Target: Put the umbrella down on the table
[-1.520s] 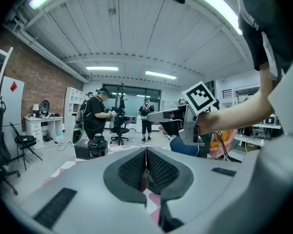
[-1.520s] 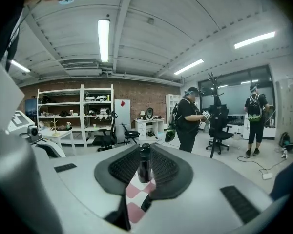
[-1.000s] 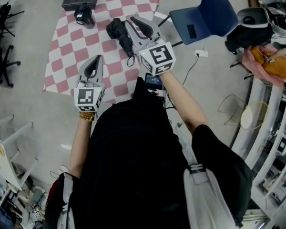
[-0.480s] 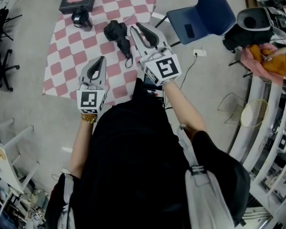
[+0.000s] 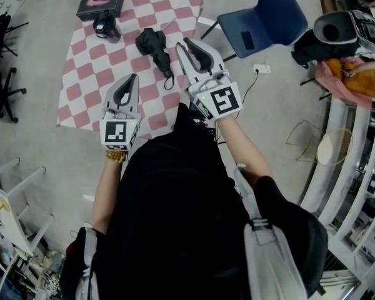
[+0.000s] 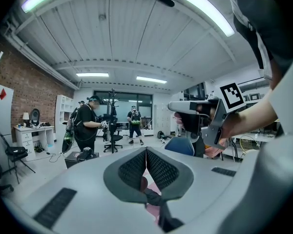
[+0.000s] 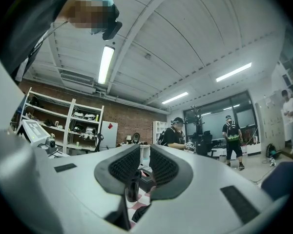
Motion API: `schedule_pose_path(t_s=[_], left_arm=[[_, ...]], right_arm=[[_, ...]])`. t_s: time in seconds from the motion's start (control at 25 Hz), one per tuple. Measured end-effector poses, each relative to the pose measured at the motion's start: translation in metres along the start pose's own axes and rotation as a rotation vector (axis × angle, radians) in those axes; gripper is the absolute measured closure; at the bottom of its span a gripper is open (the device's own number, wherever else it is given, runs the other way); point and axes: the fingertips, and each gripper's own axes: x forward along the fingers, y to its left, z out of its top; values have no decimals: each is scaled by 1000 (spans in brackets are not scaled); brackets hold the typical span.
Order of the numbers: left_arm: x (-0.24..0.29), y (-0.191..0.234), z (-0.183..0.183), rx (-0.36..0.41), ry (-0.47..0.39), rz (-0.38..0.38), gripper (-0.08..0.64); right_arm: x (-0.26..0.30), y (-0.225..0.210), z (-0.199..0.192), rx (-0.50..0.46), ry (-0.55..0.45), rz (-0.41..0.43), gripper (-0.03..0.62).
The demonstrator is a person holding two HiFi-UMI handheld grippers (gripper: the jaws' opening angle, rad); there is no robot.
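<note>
The folded umbrella (image 5: 154, 45) lies flat on the checked counter (image 5: 87, 74), its long axis running away from me. It sits just left of my right tool (image 5: 189, 44), the nearer one, and ahead of my left tool (image 5: 129, 81). Only the head view shows it clear of both. The right gripper view shows a narrow, empty gap, and the left gripper view shows pads together on nothing.

Head view. The umbrella (image 5: 155, 44) lies on the mat (image 5: 87, 74) at upper centre. The box (image 5: 99, 4) sits at the mat's far left edge, with a container (image 5: 106, 25) just below it. The chair (image 5: 272, 20) stands off the mat at upper right. The right gripper (image 5: 189, 44) is just right of the umbrella.
</note>
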Motion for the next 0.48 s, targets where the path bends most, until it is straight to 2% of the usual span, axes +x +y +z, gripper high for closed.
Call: schedule_pose_path(t_s=[0.24, 0.48], left_arm=[[0, -4, 1, -13, -10, -8, 546], [1, -8, -6, -22, -8, -23, 546]], right_arm=[[-3, 21, 5, 7, -26, 27, 525], [-6, 50, -16, 23, 19, 82, 542]])
